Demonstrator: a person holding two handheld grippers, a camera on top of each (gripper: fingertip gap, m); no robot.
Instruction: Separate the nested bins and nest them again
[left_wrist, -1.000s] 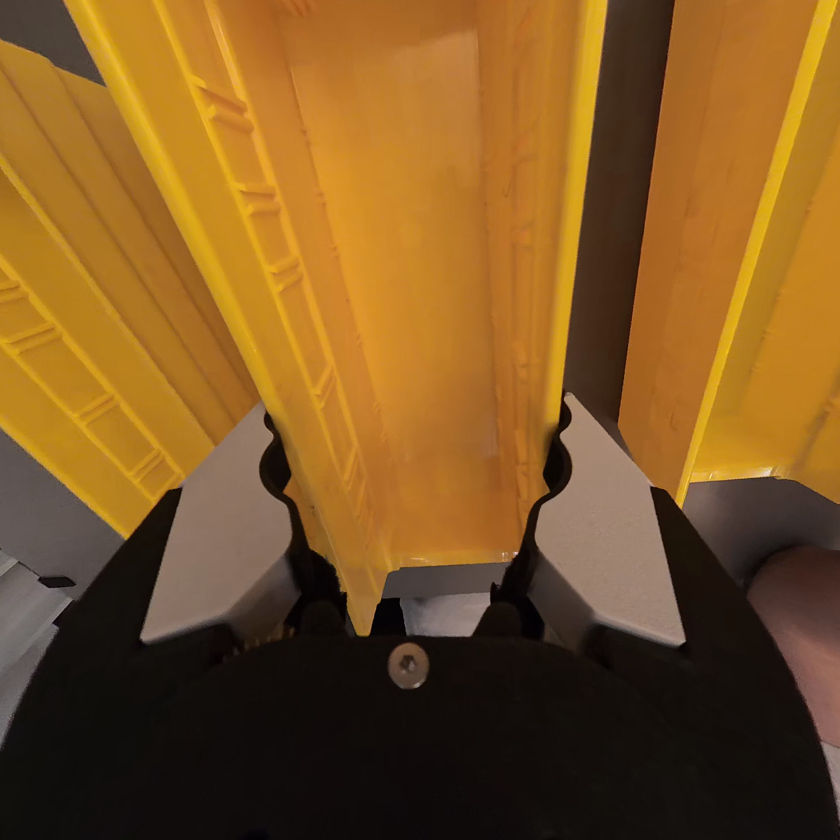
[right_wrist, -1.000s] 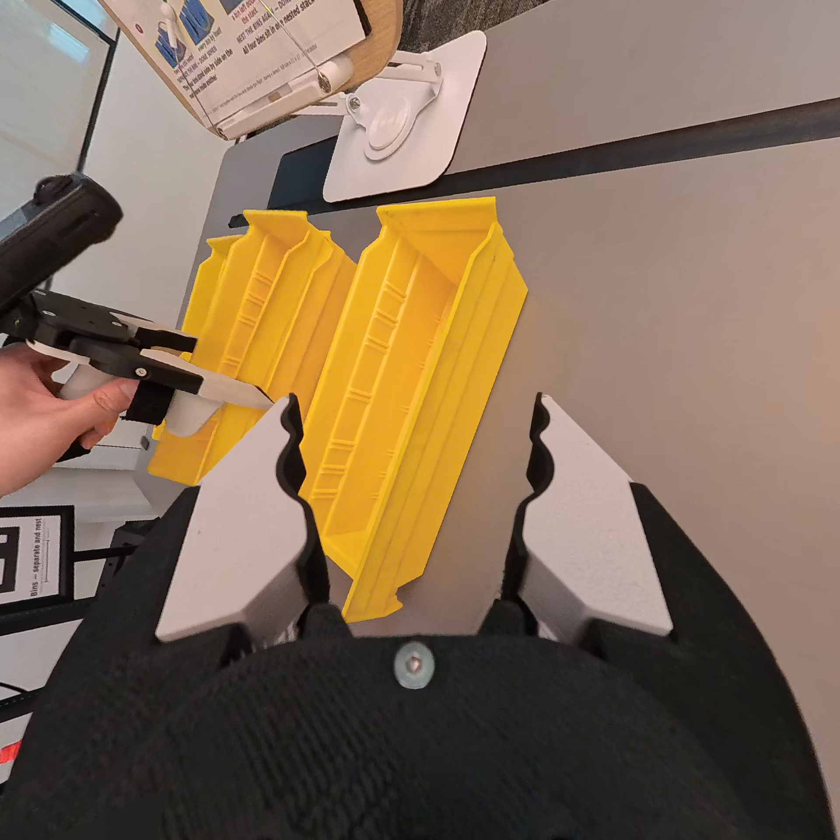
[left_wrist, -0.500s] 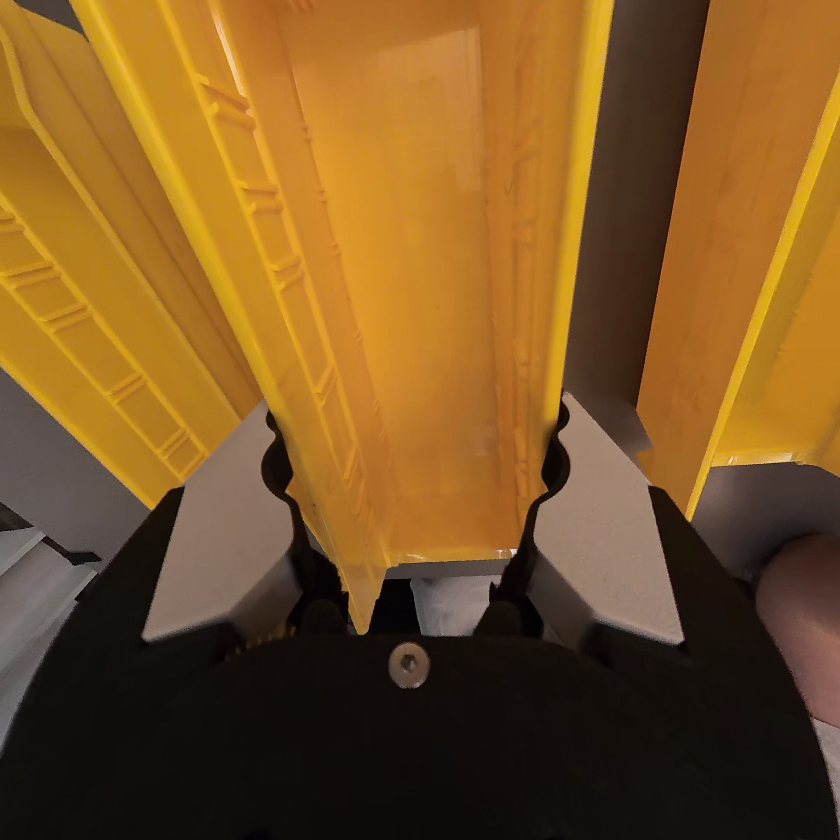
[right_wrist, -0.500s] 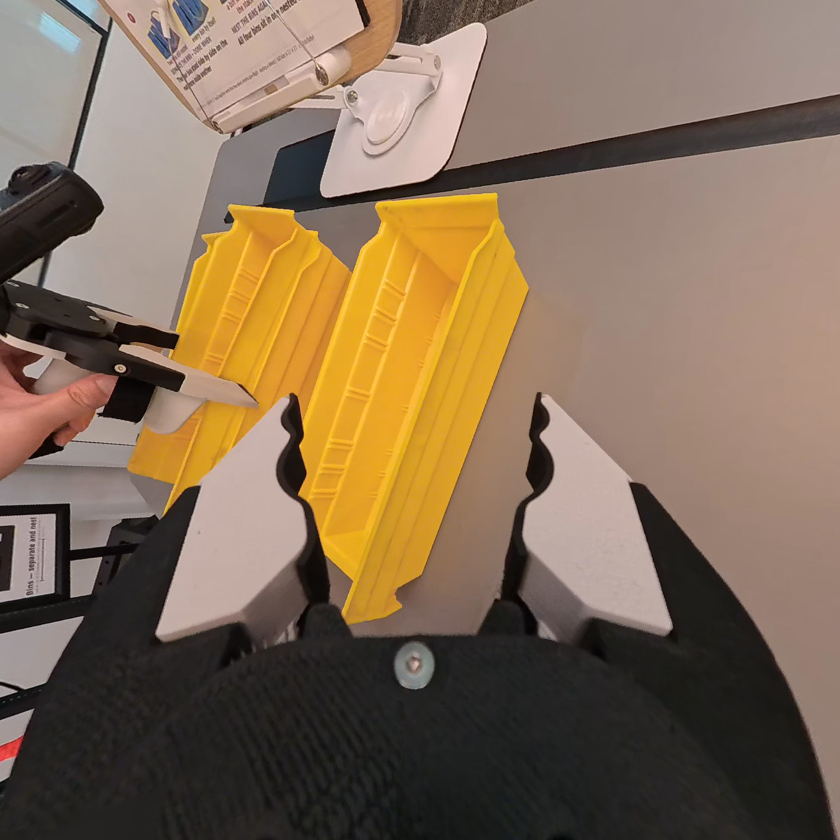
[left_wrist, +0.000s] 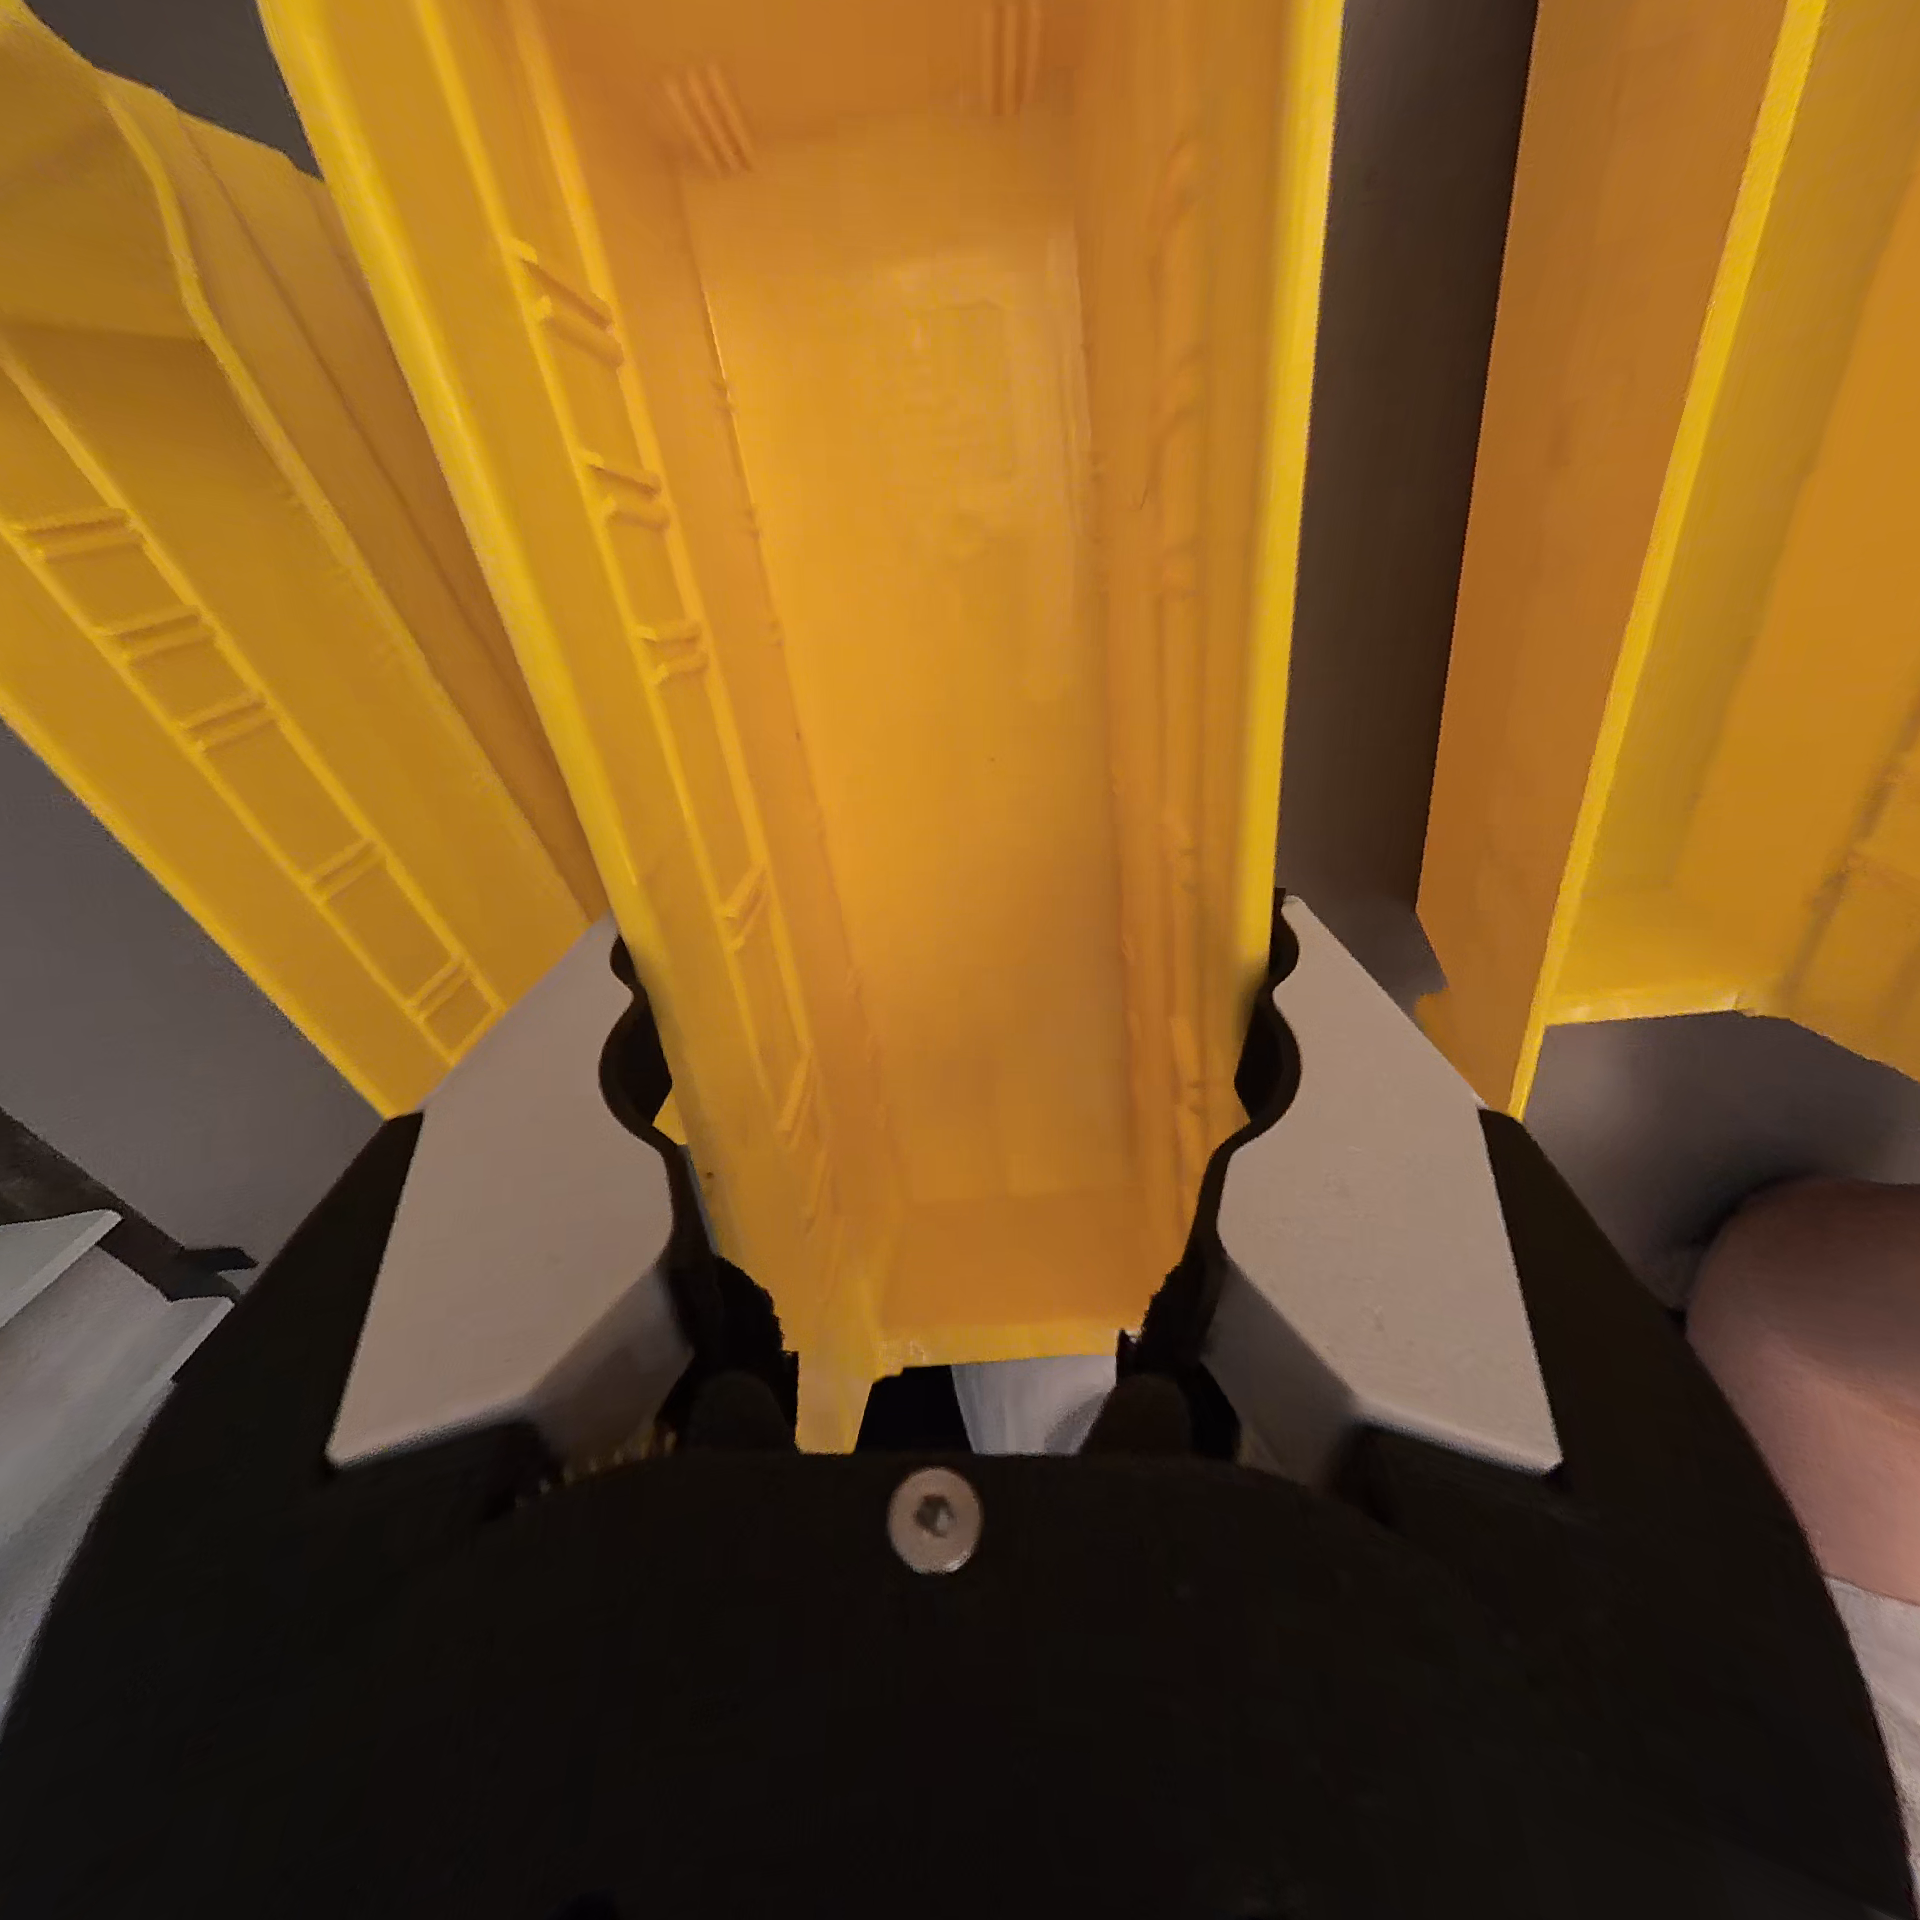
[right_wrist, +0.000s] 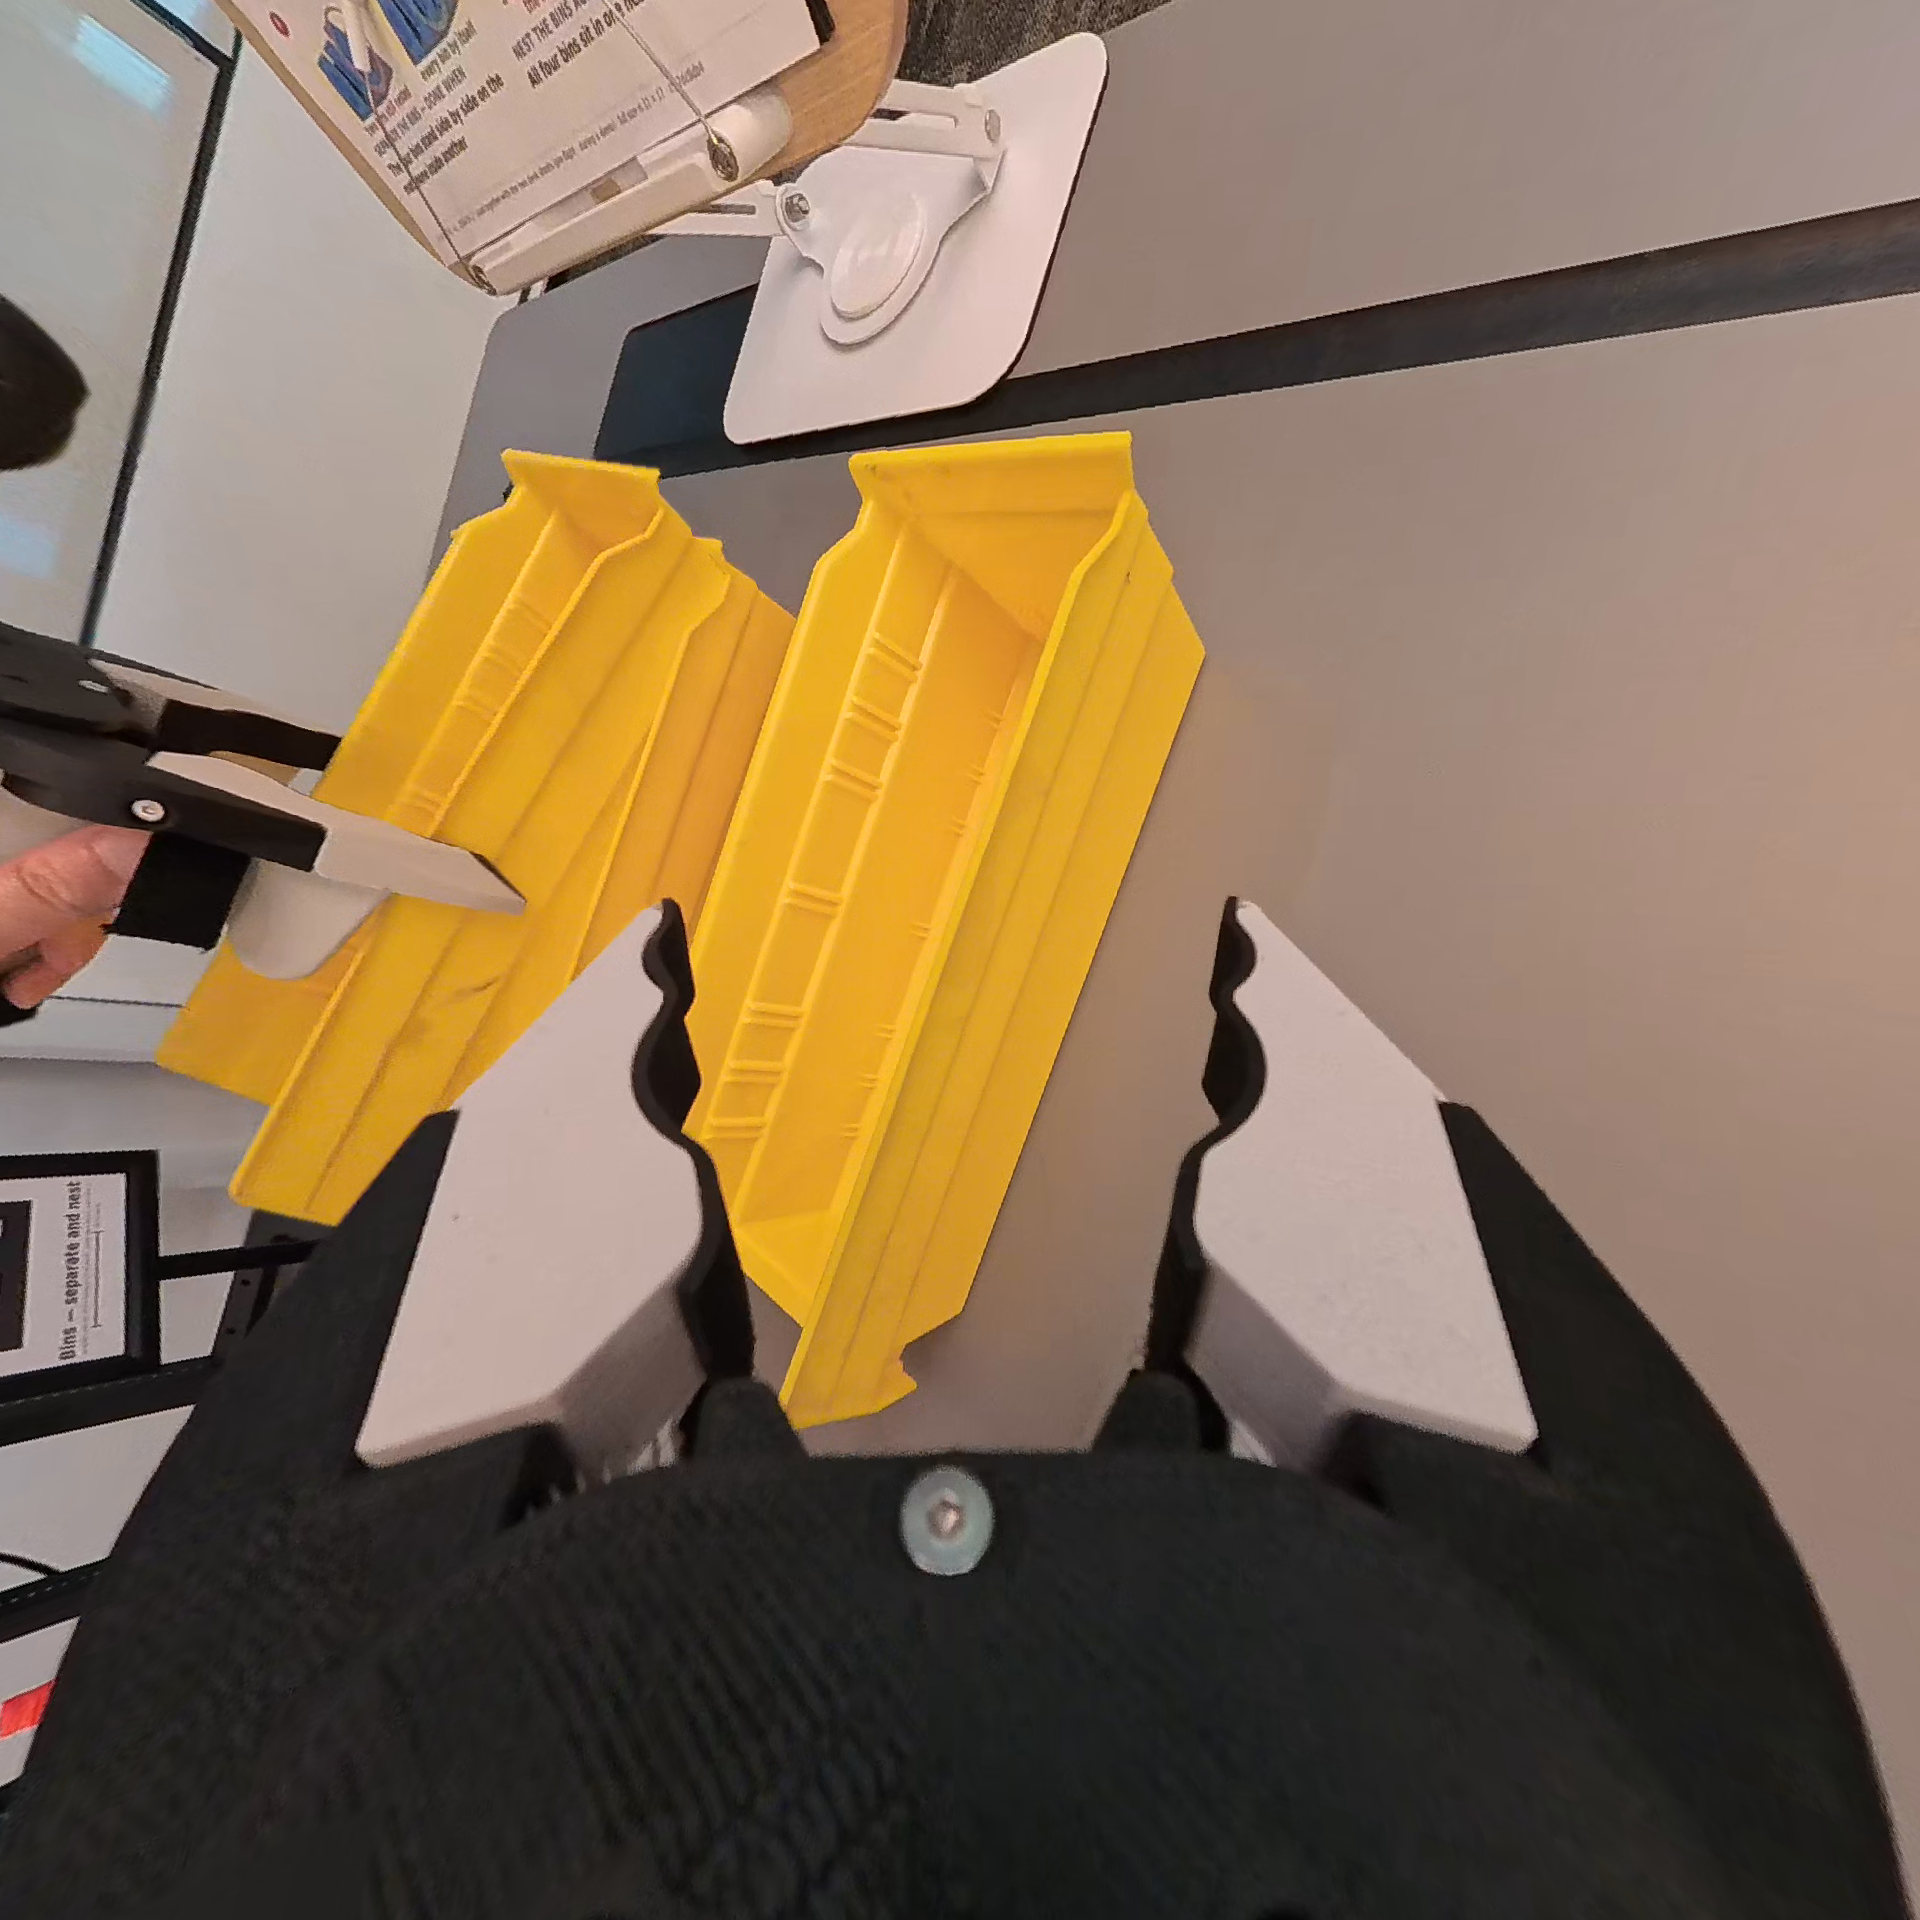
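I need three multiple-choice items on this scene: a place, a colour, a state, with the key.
1. The white stand base lies: A) beyond the bins; B) inside a bin; C) under a bin.
2. The bins are: A) blue; B) yellow; C) grey.
3. The right gripper is: A) shut on a bin; B) open; C) shut on the stand.
Key: 1 A, it sits past their far ends; 2 B, all show yellow plastic; 3 B, its fingers stand wide apart.
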